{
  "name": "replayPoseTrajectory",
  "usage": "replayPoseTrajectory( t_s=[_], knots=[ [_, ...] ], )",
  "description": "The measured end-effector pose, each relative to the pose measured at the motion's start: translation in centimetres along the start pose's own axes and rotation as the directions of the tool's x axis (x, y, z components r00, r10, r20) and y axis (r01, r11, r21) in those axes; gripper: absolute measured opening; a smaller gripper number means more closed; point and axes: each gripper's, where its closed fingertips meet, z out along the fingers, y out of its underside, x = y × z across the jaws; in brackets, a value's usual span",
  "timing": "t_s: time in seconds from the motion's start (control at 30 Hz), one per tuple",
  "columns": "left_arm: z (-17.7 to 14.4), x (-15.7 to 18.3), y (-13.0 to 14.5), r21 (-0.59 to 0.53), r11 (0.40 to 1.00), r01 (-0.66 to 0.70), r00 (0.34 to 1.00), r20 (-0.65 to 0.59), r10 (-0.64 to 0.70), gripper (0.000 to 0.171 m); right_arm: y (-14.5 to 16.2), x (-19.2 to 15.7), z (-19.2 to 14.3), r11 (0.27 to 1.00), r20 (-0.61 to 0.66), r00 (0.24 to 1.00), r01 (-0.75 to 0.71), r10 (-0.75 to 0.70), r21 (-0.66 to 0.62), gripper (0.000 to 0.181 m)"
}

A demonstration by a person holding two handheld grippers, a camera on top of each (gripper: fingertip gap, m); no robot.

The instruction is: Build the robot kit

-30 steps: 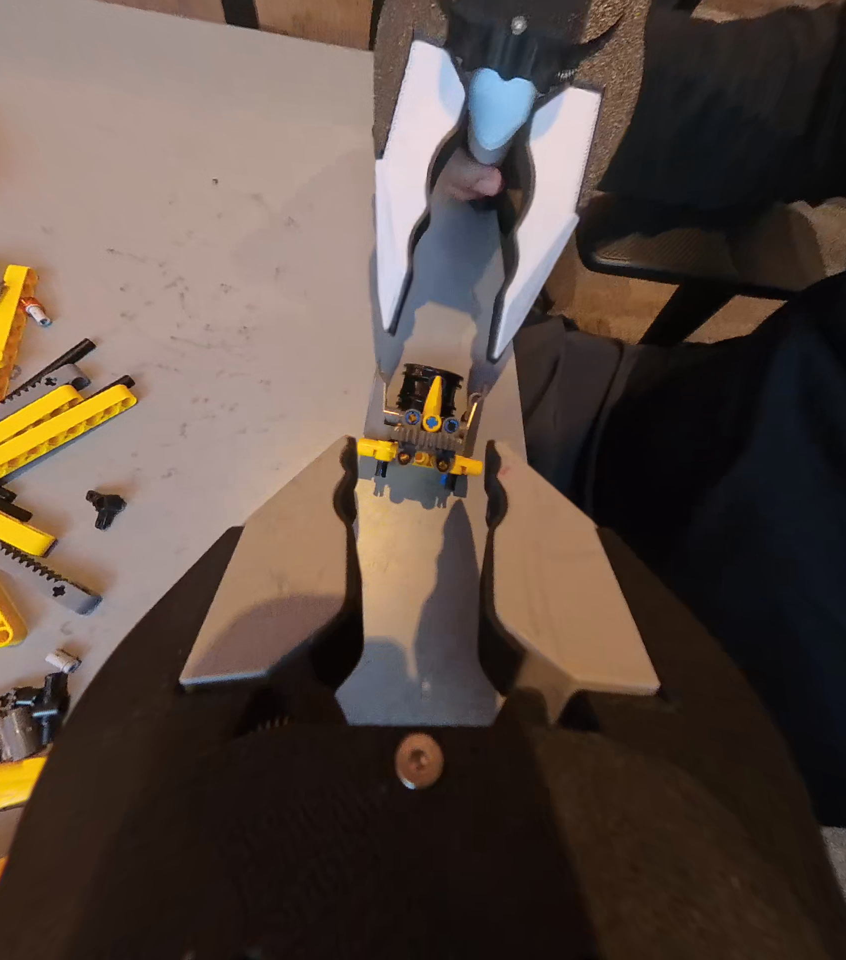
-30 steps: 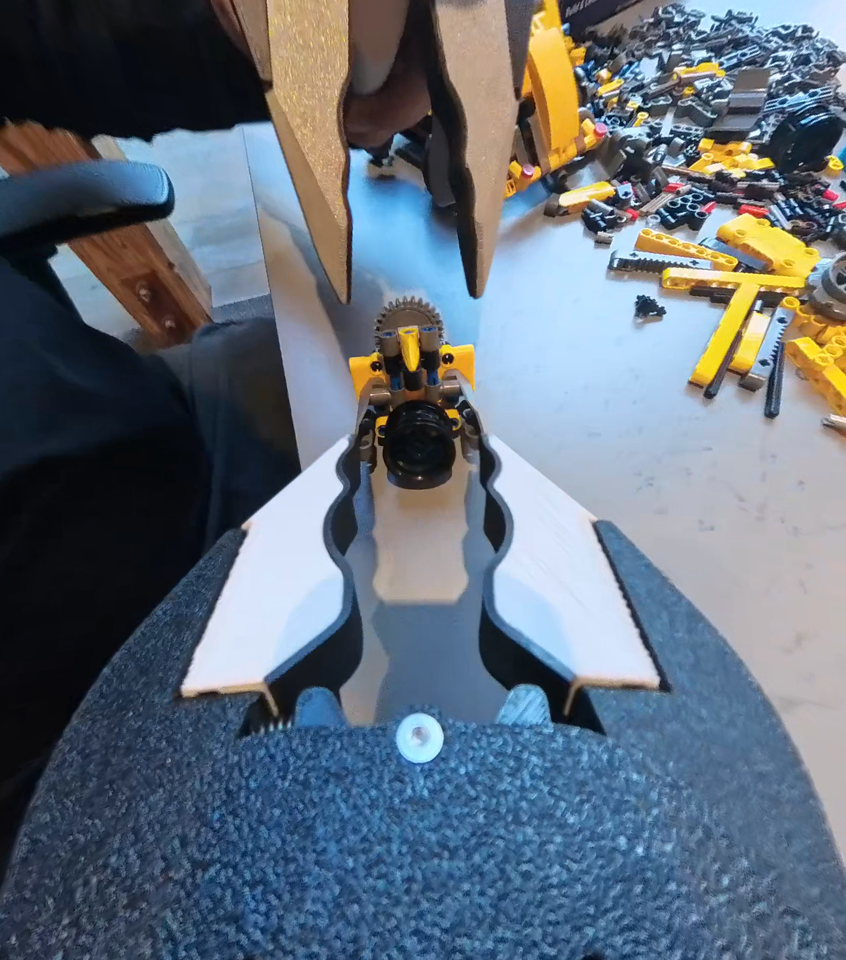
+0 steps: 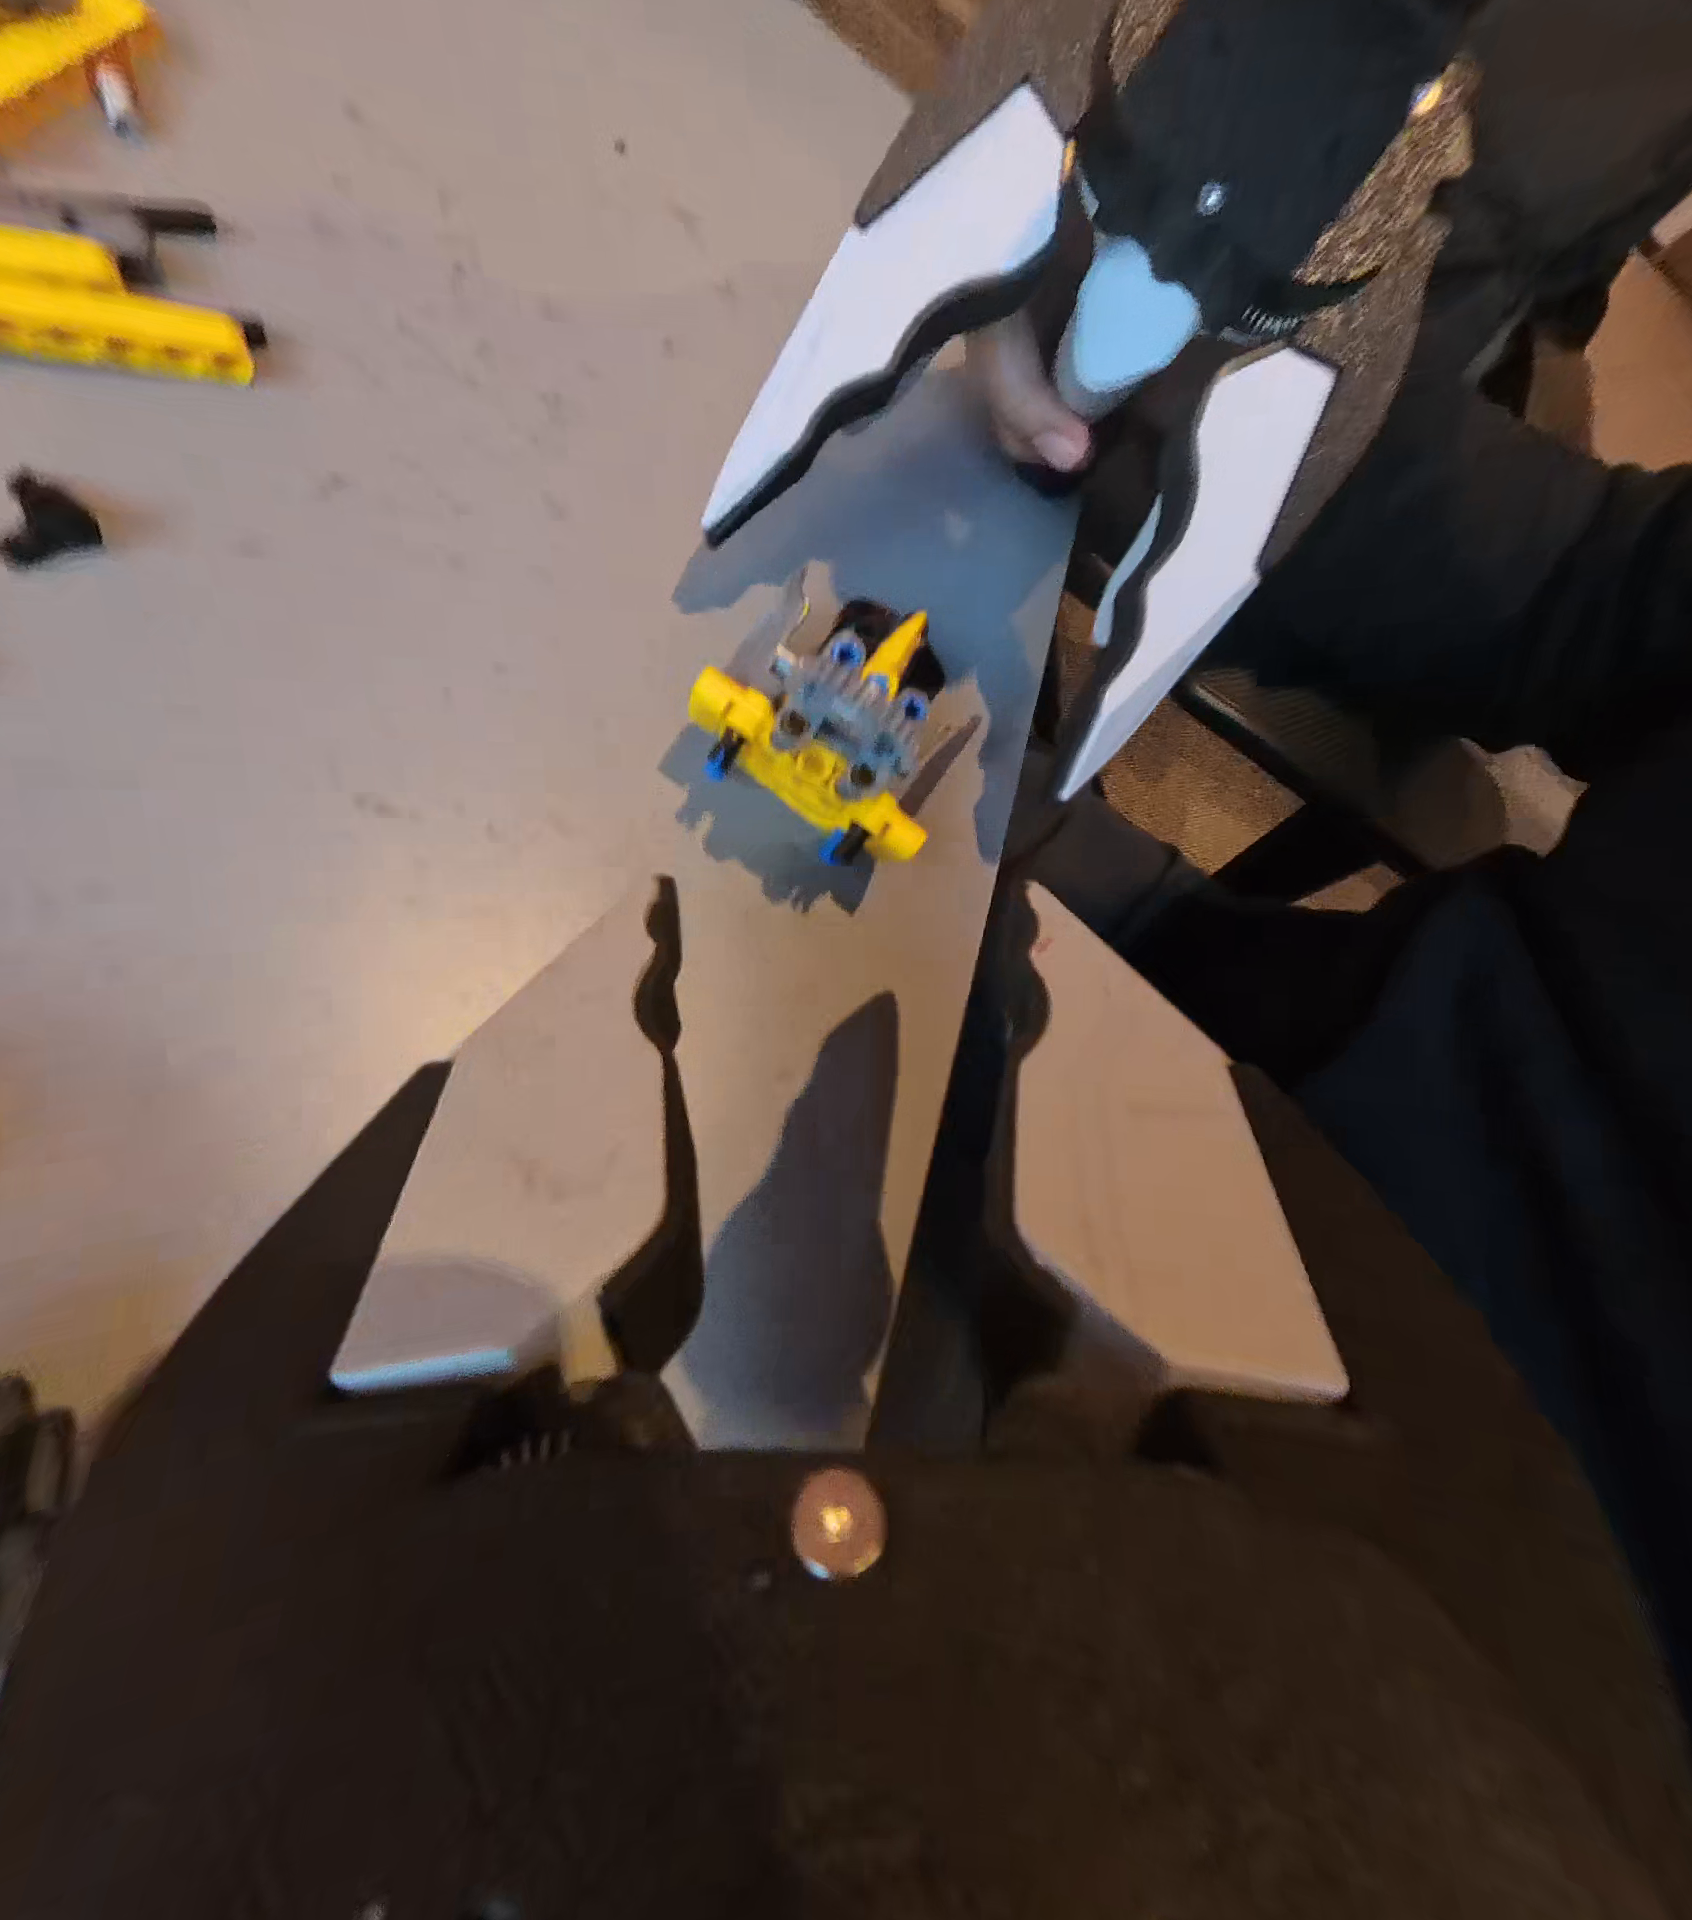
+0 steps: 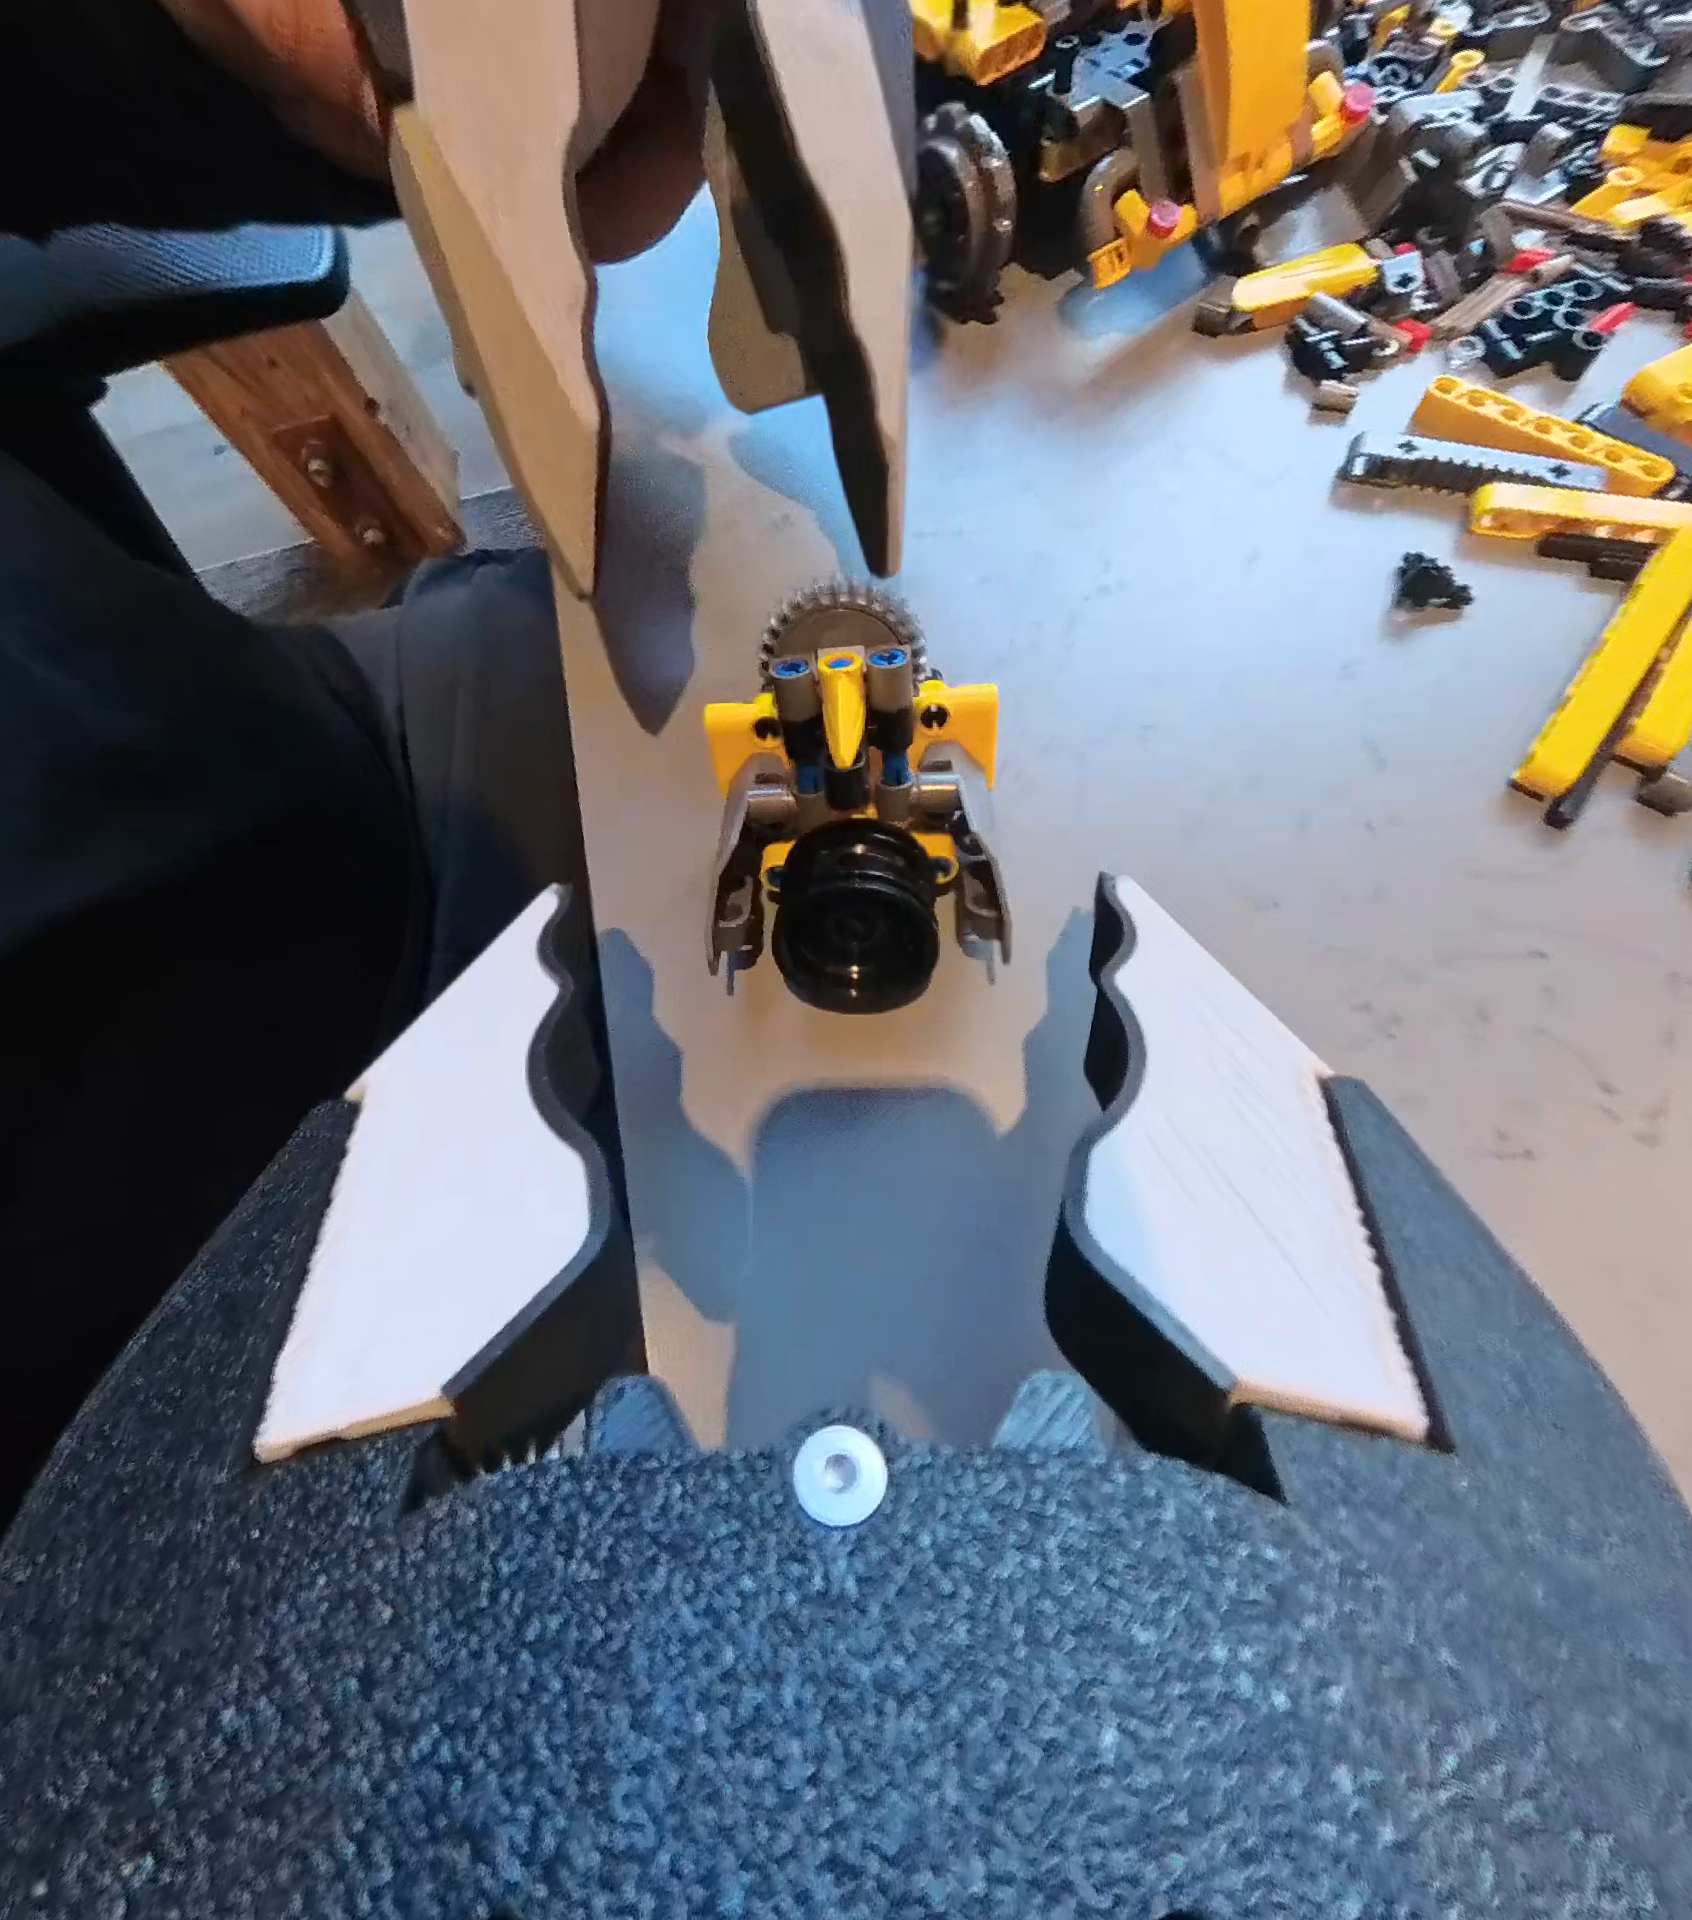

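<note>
Small yellow-and-grey brick assembly [image 4: 847,810] with black wheel, free on table edge [image 4: 1185,935]

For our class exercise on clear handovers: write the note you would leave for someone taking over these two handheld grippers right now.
Left gripper: open, empty, tips just short of the small assembly, at its gear end.
Right gripper: open, empty, facing the black wheel end, not gripping.
Small assembly: stands free near the table edge, between both grippers.
Elsewhere: loose parts are scattered across the table, with a partly built yellow model behind them.
</note>
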Motion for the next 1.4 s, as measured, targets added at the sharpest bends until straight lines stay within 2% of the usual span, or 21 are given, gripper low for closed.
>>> replayPoseTrajectory(
  t_s=[0.17,0.27,0.37,0.53,0.77,1.4],
  knots=[
    [0.2,-0.1,2.4,-0.014,1.0,0.028,0.998,0.052,-0.027,0.061,0.3,-0.5,0.6,0.999,0.041,0.999,-0.01,0.012,-0.041,0.096],
    [0.4,-1.0,2.5,-0.015,1.0,-0.012,0.988,0.155,0.015,0.057,0.3,-0.5,0.8,0.998,0.024,0.999,-0.027,0.028,-0.05,0.093],
    [0.8,-1.3,2.0,-0.023,0.998,-0.051,0.976,0.21,0.055,0.06,0.5,-0.8,1.1,0.998,0.016,1.0,-0.022,0.023,-0.063,0.093],
    [1.7,-1.0,0.8,-0.02,0.994,-0.108,0.968,0.225,0.11,0.066,1.0,-0.9,1.5,0.994,-0.025,1.0,-0.008,0.005,-0.107,0.093],
    [2.4,-2.3,0.8,-0.042,0.991,-0.127,0.955,0.264,0.134,0.065,1.3,-1.0,1.5,0.992,-0.058,0.998,-0.011,0.004,-0.122,0.092],
    [0.7,-5.8,0.1,-0.012,0.993,-0.114,0.937,0.331,0.112,0.061,2.1,-3.2,1.8,0.991,-0.131,0.991,0.007,-0.025,-0.134,0.096]
  ],
)
